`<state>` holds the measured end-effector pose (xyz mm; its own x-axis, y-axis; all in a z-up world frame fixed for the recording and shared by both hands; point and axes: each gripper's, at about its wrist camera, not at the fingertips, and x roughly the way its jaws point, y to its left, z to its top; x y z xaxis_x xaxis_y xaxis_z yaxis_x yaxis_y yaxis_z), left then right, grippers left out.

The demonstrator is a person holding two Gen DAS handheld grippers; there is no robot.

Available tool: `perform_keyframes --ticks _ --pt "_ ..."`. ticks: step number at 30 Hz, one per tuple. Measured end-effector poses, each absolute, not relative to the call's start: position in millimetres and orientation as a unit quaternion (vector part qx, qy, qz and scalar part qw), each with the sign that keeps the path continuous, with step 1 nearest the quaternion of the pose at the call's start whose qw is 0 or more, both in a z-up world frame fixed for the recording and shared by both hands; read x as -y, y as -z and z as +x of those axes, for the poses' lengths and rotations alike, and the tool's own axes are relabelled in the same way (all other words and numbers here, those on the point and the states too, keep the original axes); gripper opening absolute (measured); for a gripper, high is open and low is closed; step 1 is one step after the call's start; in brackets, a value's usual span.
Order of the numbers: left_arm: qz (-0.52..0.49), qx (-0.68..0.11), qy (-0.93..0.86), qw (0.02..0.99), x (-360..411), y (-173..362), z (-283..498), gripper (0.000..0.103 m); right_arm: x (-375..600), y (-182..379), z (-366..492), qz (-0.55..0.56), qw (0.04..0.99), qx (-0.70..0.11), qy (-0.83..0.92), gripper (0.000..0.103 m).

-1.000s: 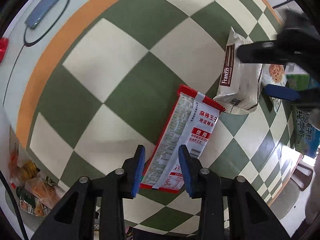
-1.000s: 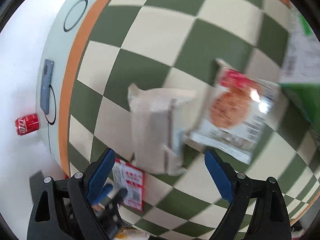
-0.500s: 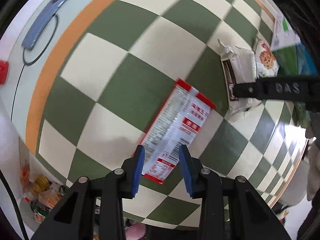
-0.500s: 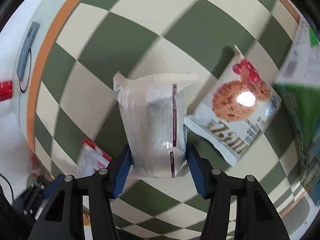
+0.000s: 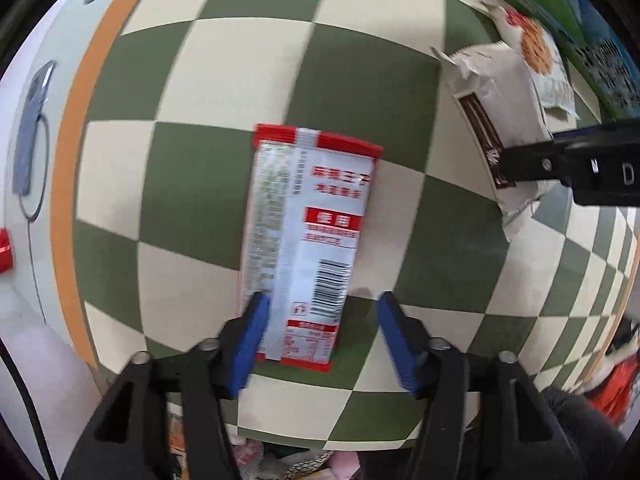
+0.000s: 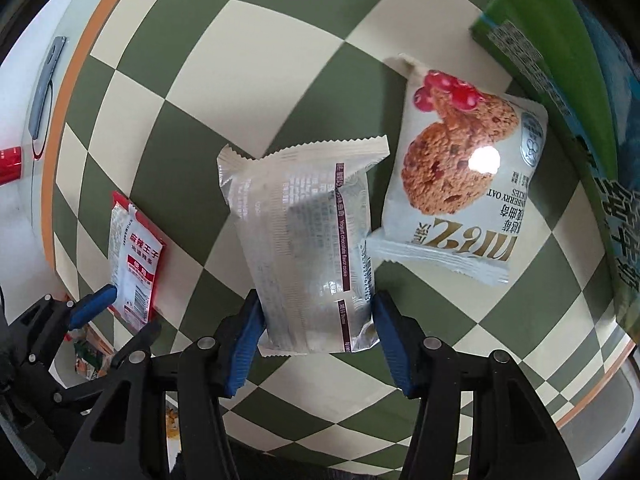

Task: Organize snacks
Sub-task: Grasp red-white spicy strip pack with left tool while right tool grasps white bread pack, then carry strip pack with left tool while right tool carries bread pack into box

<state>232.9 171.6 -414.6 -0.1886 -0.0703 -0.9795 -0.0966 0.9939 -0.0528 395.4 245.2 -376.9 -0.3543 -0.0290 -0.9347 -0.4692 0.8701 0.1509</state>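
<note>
A red and white snack packet (image 5: 308, 236) lies flat on the green and cream checked cloth. My left gripper (image 5: 320, 332) is open around its near end, with a gap on the right side; it also shows in the right wrist view (image 6: 134, 260). My right gripper (image 6: 316, 340) is shut on a silver-white cookie packet (image 6: 304, 248), seen in the left wrist view (image 5: 500, 96) at the right. A white oat cookie packet (image 6: 464, 156) lies just right of it.
A green box (image 6: 552, 52) and a blue box (image 6: 624, 216) stand at the right. A red can (image 6: 10, 158) and a grey device with a cable (image 5: 30, 116) lie past the cloth's orange border. More snacks (image 6: 92, 356) sit below the table edge.
My left gripper's jaws have opened wider around the red packet, which now lies straight ahead. My right gripper closed on the silver-white packet.
</note>
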Motion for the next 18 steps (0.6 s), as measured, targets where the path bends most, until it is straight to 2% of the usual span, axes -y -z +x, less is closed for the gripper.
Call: perform_keyframes --ticks 4,8,10,14,18 --pt "-0.049 -0.776 0.005 0.629 -169 419 236 0.070 -244 383 399 -0.153 0.546 -0.799 -0.202 0.058" --pt "-0.047 -0.775 -0.002 0.630 -165 421 249 0.070 -237 385 397 -0.153 0.546 -0.798 -0.203 0.058" --pt "-0.051 -0.771 -0.020 0.634 -174 423 252 0.069 -236 385 397 -0.154 0.546 -0.798 -0.203 0.058" --pt "-0.080 -0.769 -0.040 0.633 -193 427 255 0.060 -234 383 393 -0.153 0.546 -0.798 -0.203 0.058" --pt "-0.071 -0.768 -0.041 0.635 -191 428 258 0.060 -232 385 391 -0.150 0.547 -0.798 -0.203 0.058"
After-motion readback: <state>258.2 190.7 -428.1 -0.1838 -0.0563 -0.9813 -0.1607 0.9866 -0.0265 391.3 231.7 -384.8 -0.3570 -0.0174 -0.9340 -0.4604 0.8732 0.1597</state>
